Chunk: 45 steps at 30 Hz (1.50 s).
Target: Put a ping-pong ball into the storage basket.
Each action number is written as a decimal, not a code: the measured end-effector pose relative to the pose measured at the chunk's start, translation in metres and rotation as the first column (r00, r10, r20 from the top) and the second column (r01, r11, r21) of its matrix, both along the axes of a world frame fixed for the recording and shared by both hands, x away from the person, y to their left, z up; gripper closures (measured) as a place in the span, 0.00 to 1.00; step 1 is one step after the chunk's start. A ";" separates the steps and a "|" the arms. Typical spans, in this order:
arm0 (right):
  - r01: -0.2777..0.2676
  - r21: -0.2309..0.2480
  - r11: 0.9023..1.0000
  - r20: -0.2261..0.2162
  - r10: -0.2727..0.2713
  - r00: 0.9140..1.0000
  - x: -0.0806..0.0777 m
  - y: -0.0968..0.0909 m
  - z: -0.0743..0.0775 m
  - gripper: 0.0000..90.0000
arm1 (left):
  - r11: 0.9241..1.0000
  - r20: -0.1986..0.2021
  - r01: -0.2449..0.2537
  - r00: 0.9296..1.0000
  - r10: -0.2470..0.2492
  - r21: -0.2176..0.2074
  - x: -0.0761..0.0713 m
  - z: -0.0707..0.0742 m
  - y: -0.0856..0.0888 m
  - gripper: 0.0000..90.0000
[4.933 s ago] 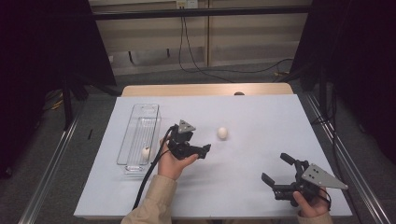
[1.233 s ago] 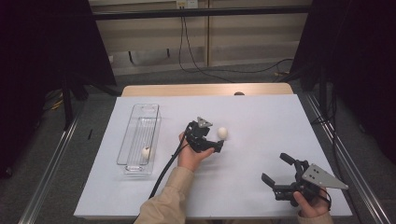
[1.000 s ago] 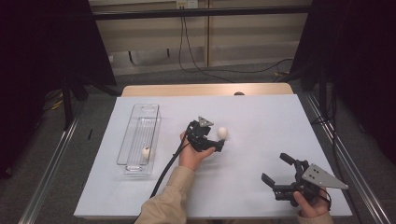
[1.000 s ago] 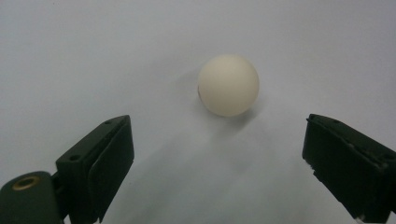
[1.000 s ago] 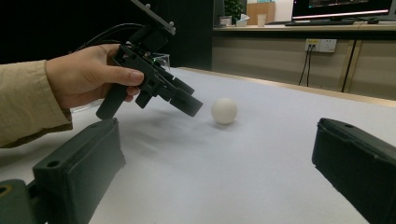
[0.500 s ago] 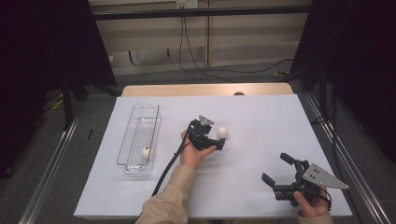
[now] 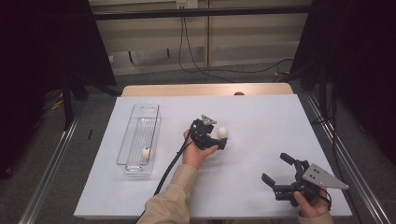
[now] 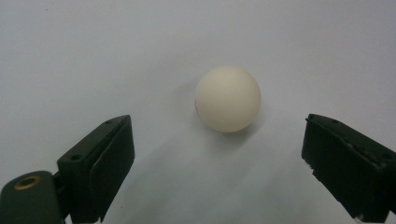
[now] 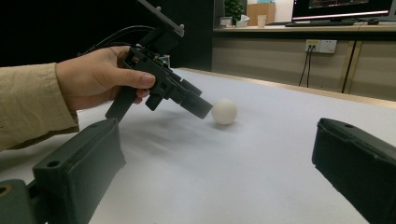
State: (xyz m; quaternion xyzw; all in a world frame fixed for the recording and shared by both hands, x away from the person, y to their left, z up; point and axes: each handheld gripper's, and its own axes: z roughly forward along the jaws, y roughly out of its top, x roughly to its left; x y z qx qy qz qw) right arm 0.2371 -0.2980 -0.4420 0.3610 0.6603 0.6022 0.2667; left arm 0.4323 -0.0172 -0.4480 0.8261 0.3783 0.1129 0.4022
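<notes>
A cream-white ball (image 7: 222,132) lies on the white table sheet (image 7: 261,116) near the middle. My left gripper (image 7: 219,138) points down at it, open, with its tips just short of the ball. In the left gripper view the ball (image 8: 227,98) sits slightly ahead of the wide-apart jaws of the left gripper (image 8: 215,140), touching neither. My right gripper (image 7: 274,167) rests open at the near right with nothing in it. From the right gripper (image 9: 217,140) view, the left gripper (image 9: 196,105) slants down at the ball (image 9: 224,111).
A clear plastic tray (image 7: 135,122) stands lengthwise at the left of the sheet, with a second white ball (image 7: 146,152) near its front end. A black cable (image 7: 170,165) trails from the left gripper toward the front edge. Metal rails run along both table sides.
Since the earliest frame my left gripper has moved right, from beside the tray to the ball. Over the last second nothing has visibly shifted. The right gripper has kept still.
</notes>
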 end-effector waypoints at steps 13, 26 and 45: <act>-0.002 0.000 1.000 0.000 0.002 1.000 0.000 0.000 0.000 0.01 | 1.000 -0.002 0.003 1.000 -0.003 0.011 0.003 -0.003 -0.007 0.11; -0.003 0.000 1.000 0.001 0.003 1.000 0.000 0.000 0.000 0.01 | 1.000 -0.008 -0.001 1.000 0.001 0.008 0.006 -0.003 -0.008 0.12; -0.004 -0.002 1.000 0.002 0.004 1.000 0.000 0.001 0.000 0.01 | 1.000 -0.008 -0.008 1.000 0.008 0.010 0.009 -0.006 -0.012 0.12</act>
